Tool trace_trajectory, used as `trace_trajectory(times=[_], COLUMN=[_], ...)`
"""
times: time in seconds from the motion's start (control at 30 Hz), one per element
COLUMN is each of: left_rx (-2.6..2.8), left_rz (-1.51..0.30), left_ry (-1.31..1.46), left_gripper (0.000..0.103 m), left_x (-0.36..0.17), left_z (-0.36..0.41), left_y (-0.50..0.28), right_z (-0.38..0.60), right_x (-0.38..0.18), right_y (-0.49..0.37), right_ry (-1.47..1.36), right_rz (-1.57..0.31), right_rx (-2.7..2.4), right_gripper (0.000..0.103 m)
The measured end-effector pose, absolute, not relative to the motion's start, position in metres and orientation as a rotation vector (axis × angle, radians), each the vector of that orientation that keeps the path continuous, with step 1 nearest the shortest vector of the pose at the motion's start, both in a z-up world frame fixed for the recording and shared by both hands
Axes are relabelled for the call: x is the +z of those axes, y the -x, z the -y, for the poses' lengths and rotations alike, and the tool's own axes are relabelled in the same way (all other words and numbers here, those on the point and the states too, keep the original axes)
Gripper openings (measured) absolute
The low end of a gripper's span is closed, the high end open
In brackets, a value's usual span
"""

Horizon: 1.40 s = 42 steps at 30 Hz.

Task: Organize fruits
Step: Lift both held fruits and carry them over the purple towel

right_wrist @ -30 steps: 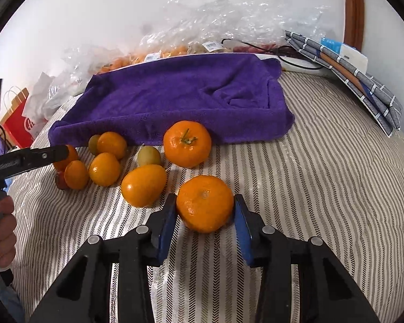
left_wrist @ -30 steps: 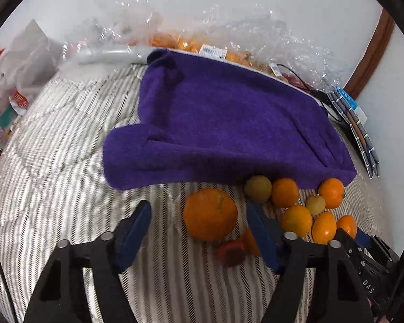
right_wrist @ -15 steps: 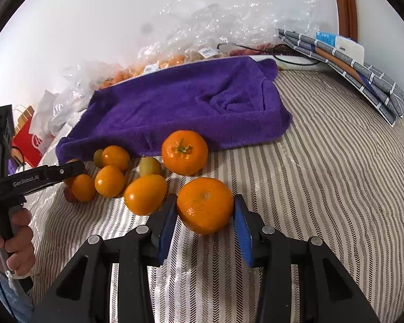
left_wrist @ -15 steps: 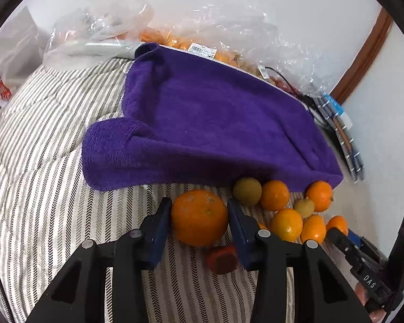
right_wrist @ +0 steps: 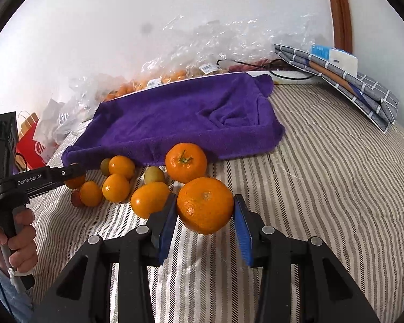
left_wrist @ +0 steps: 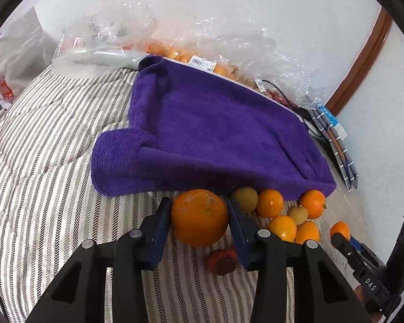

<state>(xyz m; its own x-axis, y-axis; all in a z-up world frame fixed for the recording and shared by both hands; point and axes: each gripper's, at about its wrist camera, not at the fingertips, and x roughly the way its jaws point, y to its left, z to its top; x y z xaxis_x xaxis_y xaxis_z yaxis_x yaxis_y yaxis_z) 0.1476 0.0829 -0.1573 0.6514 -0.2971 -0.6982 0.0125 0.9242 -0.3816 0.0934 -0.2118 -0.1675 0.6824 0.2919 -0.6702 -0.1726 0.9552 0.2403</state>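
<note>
We hold an orange [left_wrist: 199,217] in the left tongs [left_wrist: 199,219] and another orange [right_wrist: 205,205] in the right tongs [right_wrist: 205,215], both just off the bed [right_wrist: 323,175], the purple towel [left_wrist: 215,140] straight ahead.

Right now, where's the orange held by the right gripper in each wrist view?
Left wrist: orange small, at far right, apart from the fruit cluster.
Right wrist: orange at lower centre, clamped in the right gripper.
Shared landmark: purple towel, behind the fruit in both views.
</note>
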Motion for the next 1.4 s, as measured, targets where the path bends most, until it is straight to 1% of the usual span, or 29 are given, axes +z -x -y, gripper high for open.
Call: trace_trajectory(times=[0.4, 0.67, 0.77, 1.0, 1.2, 1.4], left_rx=[-0.189, -0.151, -0.19, -0.194, -0.182, -0.193], left_rz=[-0.816, -0.809, -0.825, -0.764, -0.722, -0.714], left_ry=[0.401, 0.357, 0.378, 0.339, 0.311, 0.321], left_gripper=[0.04, 0.04, 0.04, 0.04, 0.04, 0.04], left_x=[-0.151, -0.14, -0.127, -0.075, -0.044, -0.042], left_z=[-0.094, -0.09, -0.092, -0.094, -0.092, -0.081], left_y=[-0.141, -0.126, -0.12, -0.11, -0.132, -0.172], right_z=[0.217, 0.22, 0.22, 0.219, 0.214, 0.209], right_x=[-0.166, -0.144, -0.133, -0.109, -0.09, -0.086], right_y=[-0.086, -0.083, -0.088, -0.11, -0.129, -0.159], right_ry=[-0.139, -0.118, -0.108, -0.109, -0.092, -0.097], right_rz=[-0.804, -0.782, -0.771, -0.75, -0.714, -0.708], right_rx=[0.207, 0.2, 0.215, 0.251, 0.269, 0.268], right_gripper=[0.041, 0.041, 0.041, 0.041, 0.041, 0.041])
